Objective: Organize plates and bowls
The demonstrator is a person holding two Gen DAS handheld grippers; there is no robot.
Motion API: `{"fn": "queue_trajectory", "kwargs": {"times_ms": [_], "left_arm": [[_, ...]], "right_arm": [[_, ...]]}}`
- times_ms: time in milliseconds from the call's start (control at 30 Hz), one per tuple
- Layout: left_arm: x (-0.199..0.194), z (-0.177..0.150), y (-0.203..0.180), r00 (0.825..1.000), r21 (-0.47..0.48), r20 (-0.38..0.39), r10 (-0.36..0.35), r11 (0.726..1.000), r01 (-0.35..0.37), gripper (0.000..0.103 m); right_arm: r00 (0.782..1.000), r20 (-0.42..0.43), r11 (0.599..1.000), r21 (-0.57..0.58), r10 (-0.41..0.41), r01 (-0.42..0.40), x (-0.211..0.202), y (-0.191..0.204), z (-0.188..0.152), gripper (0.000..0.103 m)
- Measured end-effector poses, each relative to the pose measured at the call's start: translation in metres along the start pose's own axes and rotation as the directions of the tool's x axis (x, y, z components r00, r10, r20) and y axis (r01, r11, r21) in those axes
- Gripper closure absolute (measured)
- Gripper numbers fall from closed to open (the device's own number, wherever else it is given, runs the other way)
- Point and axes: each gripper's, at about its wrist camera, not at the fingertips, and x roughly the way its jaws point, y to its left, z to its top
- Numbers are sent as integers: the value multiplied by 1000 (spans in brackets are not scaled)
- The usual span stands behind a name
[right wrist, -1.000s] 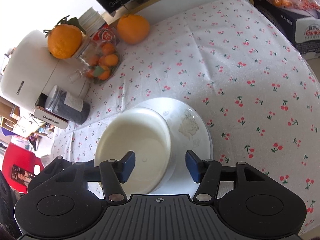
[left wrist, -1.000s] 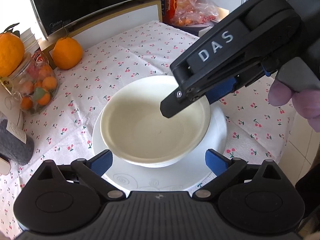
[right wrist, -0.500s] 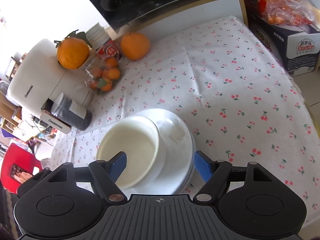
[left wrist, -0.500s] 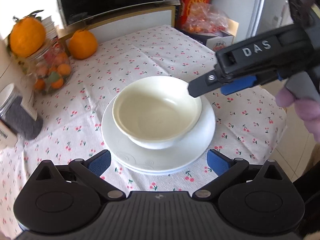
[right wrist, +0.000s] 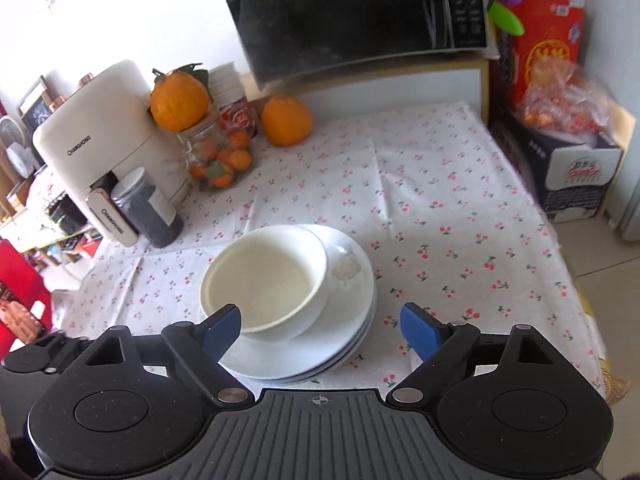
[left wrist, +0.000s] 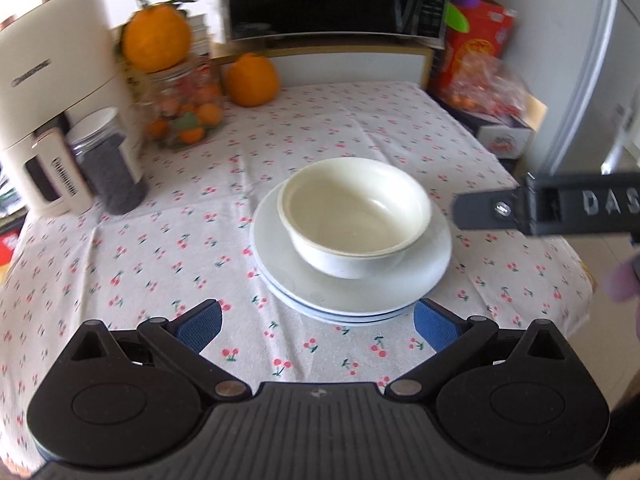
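A cream bowl (left wrist: 356, 216) sits inside a stack of white plates (left wrist: 436, 272) in the middle of the cherry-print tablecloth (left wrist: 140, 240). It also shows in the right wrist view as the bowl (right wrist: 264, 280) on the plates (right wrist: 352, 320). My left gripper (left wrist: 316, 324) is open and empty, held back above the near edge of the plates. My right gripper (right wrist: 320, 326) is open and empty, above the plates' near side; its finger (left wrist: 492, 210) shows at the right of the left wrist view, clear of the bowl.
At the back left stand a cream appliance (right wrist: 104, 144), a dark jar (right wrist: 148, 212) and a glass jar of small oranges (right wrist: 216, 152) with an orange on top. A loose orange (right wrist: 286, 120) and a microwave (right wrist: 356, 12) are behind. Boxes (right wrist: 576, 160) stand off the right edge.
Both grippers have pulled back and up from the bowl. The right gripper's jaws have opened wider and its finger has left the bowl's rim. The bowl stays on the plates.
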Motion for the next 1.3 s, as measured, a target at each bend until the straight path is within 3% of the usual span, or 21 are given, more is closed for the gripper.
{"fn": "queue_trajectory", "kwargs": {"times_ms": [233, 600, 1300], "left_arm": [[6, -8, 8, 992, -72, -24, 127, 989, -129, 0], [7, -18, 8, 982, -142, -95, 164, 974, -177, 0], [5, -20, 3, 981, -137, -88, 173, 973, -184, 0]], "right_arm": [[995, 5, 994, -25, -102, 102, 4, -2, -21, 11], [983, -48, 983, -62, -176, 173, 24, 3, -34, 9], [981, -61, 981, -68, -184, 179, 26, 2, -38, 9]]}}
